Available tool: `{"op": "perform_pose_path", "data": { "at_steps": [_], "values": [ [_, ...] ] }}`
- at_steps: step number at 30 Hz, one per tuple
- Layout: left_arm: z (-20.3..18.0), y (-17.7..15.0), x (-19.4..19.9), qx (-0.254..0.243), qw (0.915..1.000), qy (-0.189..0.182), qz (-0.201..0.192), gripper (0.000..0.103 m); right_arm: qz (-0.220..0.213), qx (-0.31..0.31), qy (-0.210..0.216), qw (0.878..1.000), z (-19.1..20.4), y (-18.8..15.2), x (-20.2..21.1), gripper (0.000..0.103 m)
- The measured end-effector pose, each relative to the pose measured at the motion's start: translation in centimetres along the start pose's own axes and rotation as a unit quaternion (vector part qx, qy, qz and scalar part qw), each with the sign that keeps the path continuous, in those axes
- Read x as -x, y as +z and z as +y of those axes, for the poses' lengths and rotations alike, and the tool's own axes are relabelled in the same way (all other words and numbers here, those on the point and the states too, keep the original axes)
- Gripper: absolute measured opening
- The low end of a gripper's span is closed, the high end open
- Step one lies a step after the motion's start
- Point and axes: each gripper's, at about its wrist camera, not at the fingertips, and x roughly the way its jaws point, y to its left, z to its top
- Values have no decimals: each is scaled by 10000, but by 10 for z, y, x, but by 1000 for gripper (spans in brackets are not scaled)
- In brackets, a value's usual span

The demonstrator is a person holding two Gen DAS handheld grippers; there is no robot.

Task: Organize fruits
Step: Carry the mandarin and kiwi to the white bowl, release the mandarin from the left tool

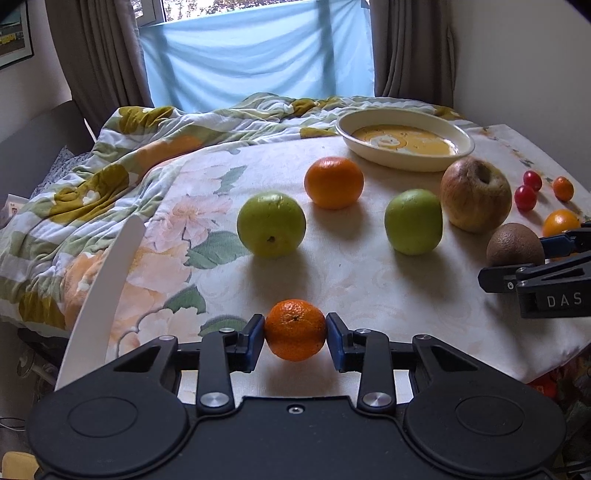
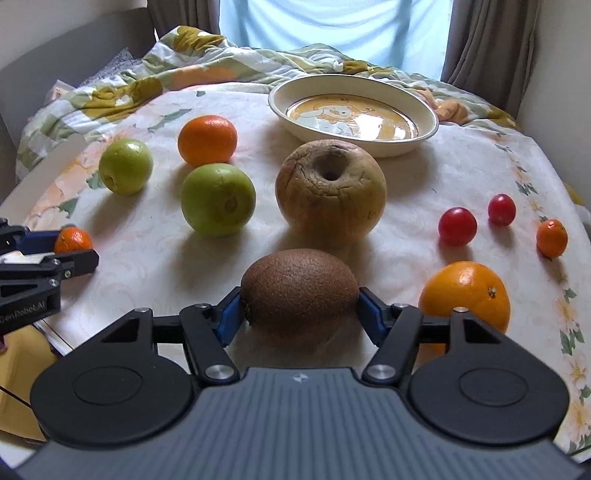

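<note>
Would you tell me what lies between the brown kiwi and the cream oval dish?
The large wrinkled yellow-brown apple sits between the kiwi and the dish, clearest in the right wrist view.

Across the top of the frame, a window covered by a pale blue sheet, daylight glowing through, with brown-grey curtains hanging on either side. Upper left corner, a framed picture on a cream wall; upper right, more bare cream wall. Through the middle, a counter under a pale floral cloth, a rumpled quilt in green, white and mustard heaped along its far and left side, and a white chair back at lower left.
</note>
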Motion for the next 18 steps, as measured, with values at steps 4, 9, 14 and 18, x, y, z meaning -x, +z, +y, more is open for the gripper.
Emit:
{"op": "perform_pose_path", "data": {
  "at_steps": [4, 9, 14, 18],
  "values": [
    [-5, 13, 14, 65, 10000, 47, -54, 40, -85, 82, 135, 9998, -3, 7, 13, 79],
    [-15, 41, 37, 194, 9996, 82, -185, 40, -175, 158, 273, 9993, -12, 24, 37, 79],
    [-28, 77, 59, 246, 9989, 125, -389, 40, -362, 274, 331, 9984, -31, 50, 66, 79],
    [-39, 105, 68, 319, 9982, 31, -499, 40, -507, 353, 424, 9972, -50, 74, 85, 79]
  ]
}}
